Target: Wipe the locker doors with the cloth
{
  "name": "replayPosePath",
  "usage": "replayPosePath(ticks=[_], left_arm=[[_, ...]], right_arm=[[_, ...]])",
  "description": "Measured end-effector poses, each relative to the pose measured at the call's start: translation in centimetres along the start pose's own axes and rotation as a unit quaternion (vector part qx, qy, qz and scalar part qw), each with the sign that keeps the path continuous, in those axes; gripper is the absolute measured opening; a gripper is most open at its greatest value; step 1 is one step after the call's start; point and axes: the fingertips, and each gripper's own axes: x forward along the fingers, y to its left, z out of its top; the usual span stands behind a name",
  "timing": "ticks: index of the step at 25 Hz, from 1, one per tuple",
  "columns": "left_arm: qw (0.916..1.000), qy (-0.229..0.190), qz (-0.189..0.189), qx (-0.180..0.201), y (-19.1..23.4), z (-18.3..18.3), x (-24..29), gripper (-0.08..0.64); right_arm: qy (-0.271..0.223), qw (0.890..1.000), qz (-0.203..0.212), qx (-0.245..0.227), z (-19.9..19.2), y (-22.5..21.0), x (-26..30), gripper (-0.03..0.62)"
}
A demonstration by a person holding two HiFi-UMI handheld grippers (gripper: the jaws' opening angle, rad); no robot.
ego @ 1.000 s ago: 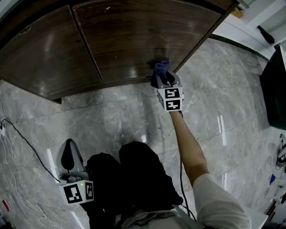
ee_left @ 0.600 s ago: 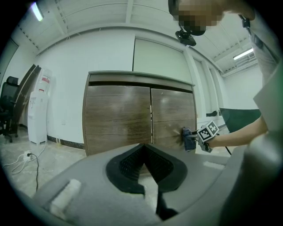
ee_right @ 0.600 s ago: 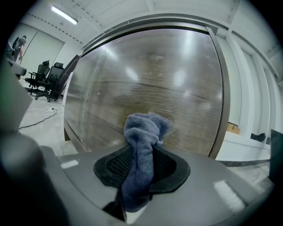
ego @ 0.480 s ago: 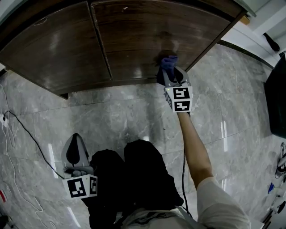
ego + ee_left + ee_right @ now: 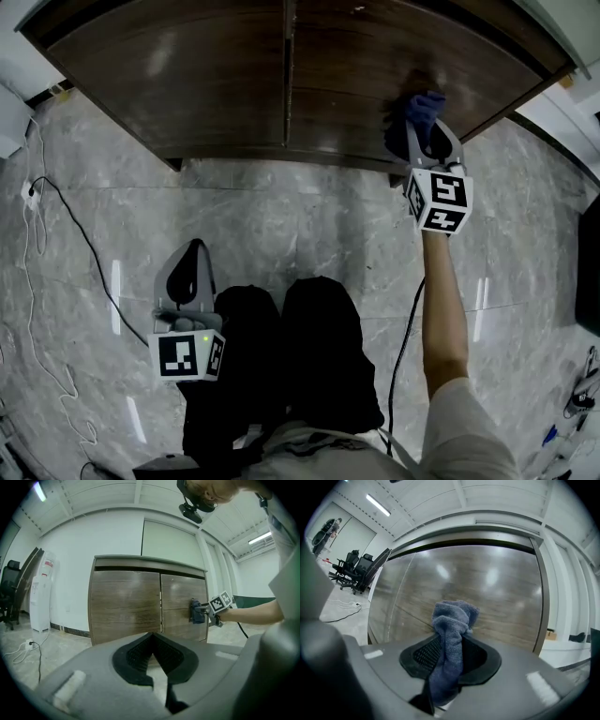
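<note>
The locker has two dark wood doors, a left door (image 5: 206, 75) and a right door (image 5: 366, 56). A blue cloth (image 5: 425, 107) sticks out of my right gripper (image 5: 427, 127), which is shut on it, and its bunched end presses on the right door. In the right gripper view the cloth (image 5: 451, 620) hangs between the pads in front of the door (image 5: 497, 588). My left gripper (image 5: 193, 247) hangs low beside the person's leg, shut and empty, well back from the locker. The left gripper view shows both doors (image 5: 124, 606) and the cloth (image 5: 196, 611) on the right one.
A black cable (image 5: 80, 234) runs over the grey marble floor to a plug (image 5: 28, 192) at the left. A white water dispenser (image 5: 40, 595) stands left of the locker, and office chairs (image 5: 351, 566) sit farther off. The person's dark trouser legs (image 5: 281, 366) are below me.
My right gripper has slid the cloth up the right door. The head view has swung, so the locker now sits further right. The left gripper has stayed where it was.
</note>
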Motion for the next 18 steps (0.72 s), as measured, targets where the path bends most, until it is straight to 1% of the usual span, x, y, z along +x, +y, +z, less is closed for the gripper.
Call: replayPosePath(ticks=[7,13,18], left_arm=[[0.9999,-0.001,0.011,-0.003,1.0,0.7,0.0,0.0],[0.9999,-0.005,0.013,0.001,2.0,2.0,0.3,0.0],[0.9994,0.009,0.034,-0.003,3.9,2.7,0.1,0.0]], right_arm=[[-0.047,0.998,-0.004,-0.043,6.5,-0.1,-0.1,0.115],[-0.082,0.995,-0.01,-0.049,11.0,-0.7,-0.5,0.114],[-0.116,0.992,-0.009,-0.052,15.4,-0.7,-0.6,0.114]])
